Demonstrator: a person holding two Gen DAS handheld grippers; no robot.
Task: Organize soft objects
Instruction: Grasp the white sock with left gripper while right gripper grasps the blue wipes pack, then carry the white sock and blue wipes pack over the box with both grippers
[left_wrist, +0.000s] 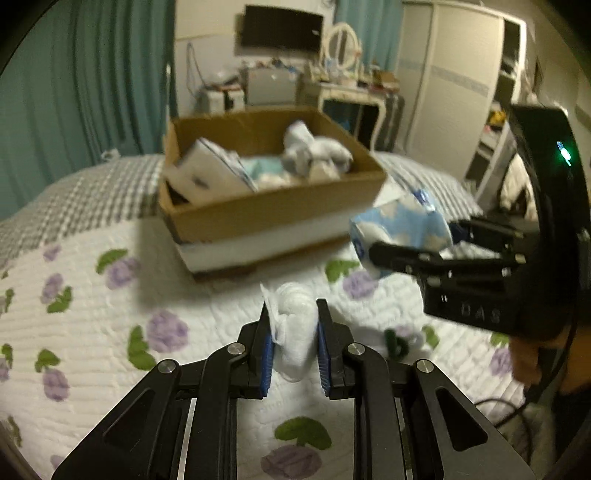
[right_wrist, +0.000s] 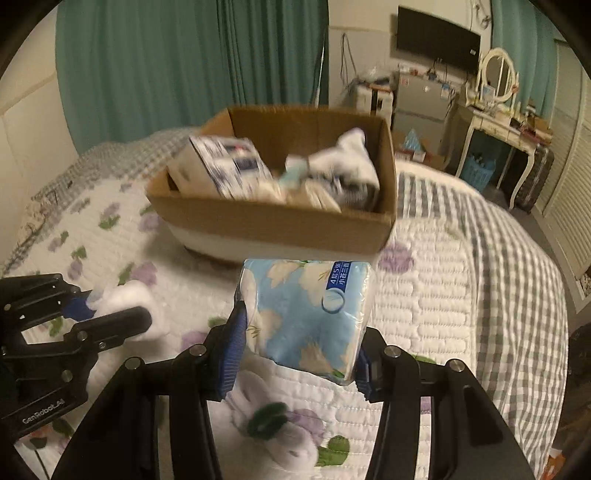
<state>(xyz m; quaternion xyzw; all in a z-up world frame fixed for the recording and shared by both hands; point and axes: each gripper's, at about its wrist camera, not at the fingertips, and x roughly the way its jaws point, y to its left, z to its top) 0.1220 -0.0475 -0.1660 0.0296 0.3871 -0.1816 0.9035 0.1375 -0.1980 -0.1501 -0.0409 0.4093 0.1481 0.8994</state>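
Observation:
My left gripper is shut on a white bag of cotton pads, held above the floral quilt; it also shows in the right wrist view. My right gripper is shut on a blue tissue pack with cloud print, just in front of the cardboard box. In the left wrist view the tissue pack hangs near the box's right front corner. The box holds a white-and-blue pack and white socks.
The floral quilt covers the bed; a grey checked blanket lies further back. A white sock with a green band lies on the quilt under my right gripper. Teal curtains, a dressing table and a wardrobe stand behind.

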